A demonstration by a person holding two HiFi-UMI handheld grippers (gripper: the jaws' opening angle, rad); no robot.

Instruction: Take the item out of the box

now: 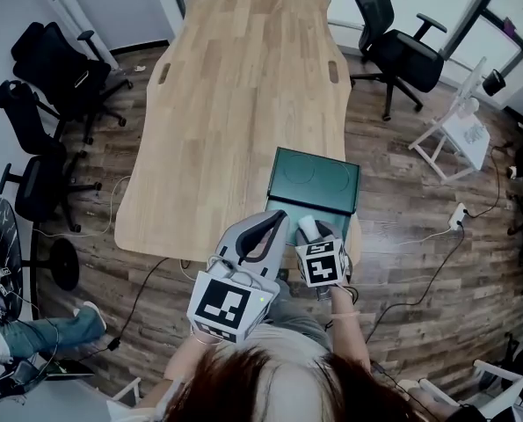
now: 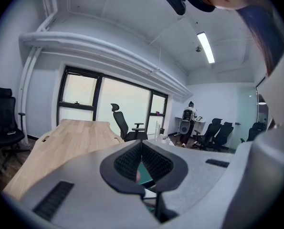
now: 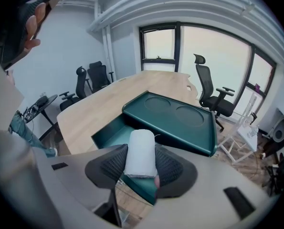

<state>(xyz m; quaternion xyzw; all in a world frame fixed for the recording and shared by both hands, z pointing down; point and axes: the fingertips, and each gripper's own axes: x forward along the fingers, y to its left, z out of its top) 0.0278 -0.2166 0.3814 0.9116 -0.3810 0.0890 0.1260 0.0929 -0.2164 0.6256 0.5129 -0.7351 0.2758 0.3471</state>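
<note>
Over the near wall of the box (image 3: 177, 120), the right tongs (image 3: 141, 160) hold a white roll (image 3: 141, 144). One ribbed pad presses on each side of the roll, so the jaws stand fairly wide around it. The roll lies lengthwise between the pads, and its far end points toward the back of the box. I cannot tell whether it touches the box anywhere.

The box is dark green. Its tray is uncovered, and its lid (image 1: 315, 177) is swung open behind it, showing two round recesses. In the head view, the box sits at the near end of the wooden tabletop (image 1: 243, 86).

Just left of the box in that view, the left tongs (image 1: 277, 218) hover with their jaws closed tip to tip and nothing gripped. In the left gripper view, only a sliver of green shows through the gap behind the tips.

Black office chairs (image 1: 393, 47) stand well apart from the box, around the tabletop's far end and left side.
</note>
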